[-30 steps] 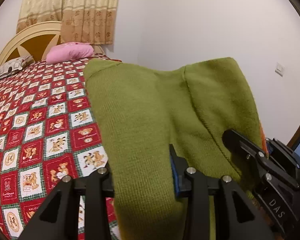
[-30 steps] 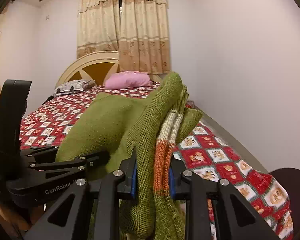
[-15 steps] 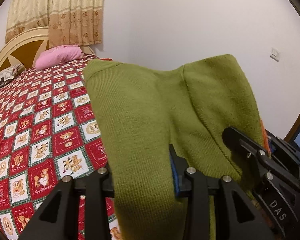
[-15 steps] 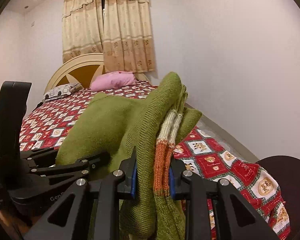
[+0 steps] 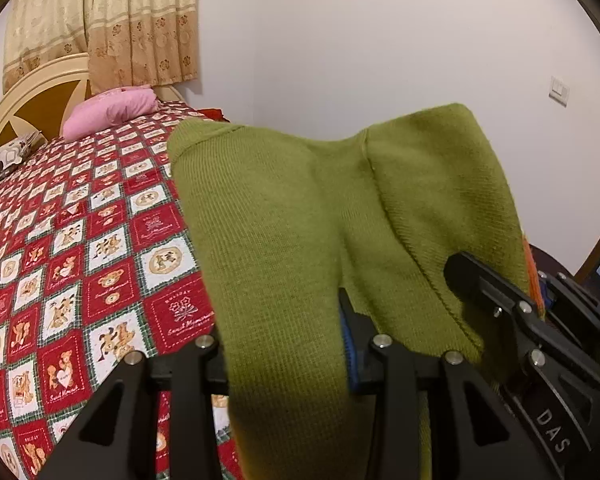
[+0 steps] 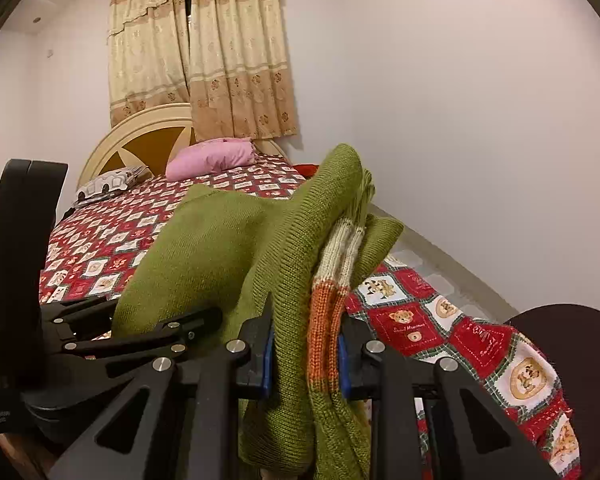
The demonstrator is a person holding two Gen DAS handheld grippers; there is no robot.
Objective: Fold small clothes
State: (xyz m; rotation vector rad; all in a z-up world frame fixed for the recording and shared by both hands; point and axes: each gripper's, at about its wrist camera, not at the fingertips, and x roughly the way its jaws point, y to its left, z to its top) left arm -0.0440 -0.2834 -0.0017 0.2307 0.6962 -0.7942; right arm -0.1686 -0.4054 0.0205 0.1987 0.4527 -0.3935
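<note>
A small olive-green knitted sweater (image 5: pixel 300 216) with orange and cream striped trim (image 6: pixel 328 292) is held up above the bed between both grippers. My left gripper (image 5: pixel 284 344) is shut on a thick fold of green knit, which drapes over and hides its left fingertip. My right gripper (image 6: pixel 306 344) is shut on the bunched edge with the striped trim. In the left wrist view the right gripper (image 5: pixel 512 308) shows at the lower right, against the cloth. In the right wrist view the left gripper (image 6: pixel 140 328) sits low at the left.
Below is a bed with a red and white patchwork quilt (image 5: pixel 80 248). A pink pillow (image 6: pixel 212 158) and a patterned pillow (image 6: pixel 108 182) lie by the cream headboard (image 6: pixel 148 140). Beige curtains (image 6: pixel 204 52) hang behind. A white wall runs along the right, with a dark round object (image 6: pixel 572 344) below.
Both grippers have carried the sweater sideways and slightly down along the bed. The headboard and pillows have shifted in both views. Both grips are unchanged.
</note>
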